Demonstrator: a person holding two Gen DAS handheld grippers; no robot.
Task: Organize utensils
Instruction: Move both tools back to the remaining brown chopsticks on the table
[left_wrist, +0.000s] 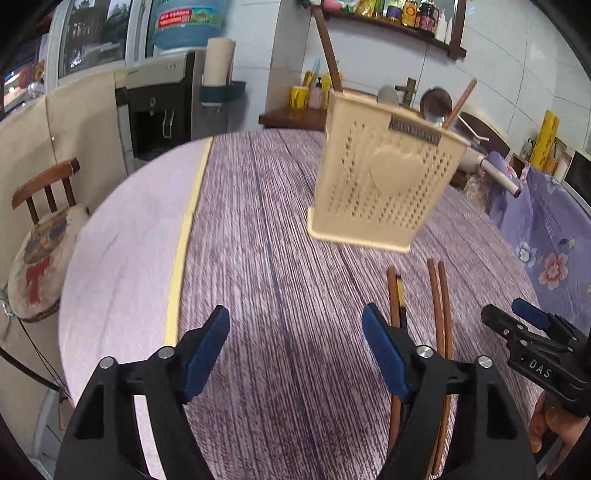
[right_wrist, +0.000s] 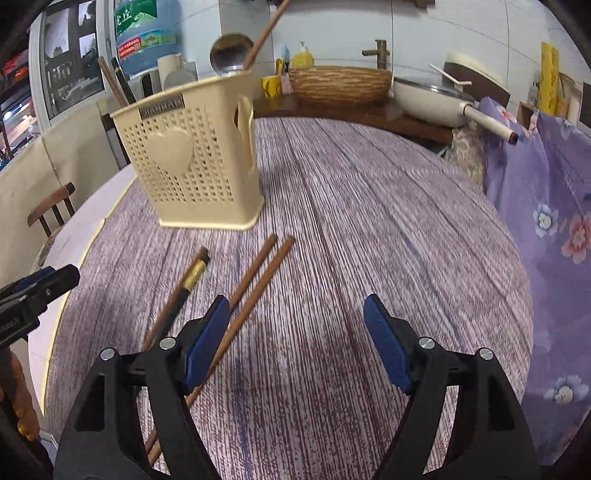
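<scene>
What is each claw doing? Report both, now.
Left claw: open, holding nothing, above the purple striped tablecloth.
Right claw: open, holding nothing; brown wooden chopsticks lie beside it.

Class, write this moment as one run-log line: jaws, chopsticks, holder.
left gripper: jaws open, empty | right gripper: jaws open, empty | chopsticks: four on table | holder: upright, utensils inside

Right gripper (right_wrist: 295, 343) fingers apart; chopsticks (right_wrist: 255, 280) on table, perhaps four.

A cream utensil holder (right_wrist: 192, 155) dotted with small holes stands on a purple-and-white streaked tabletop (right_wrist: 369, 258), near reddish-brown chopsticks (right_wrist: 255, 280); floral lilac cloth (right_wrist: 546, 206) lies right.
</scene>
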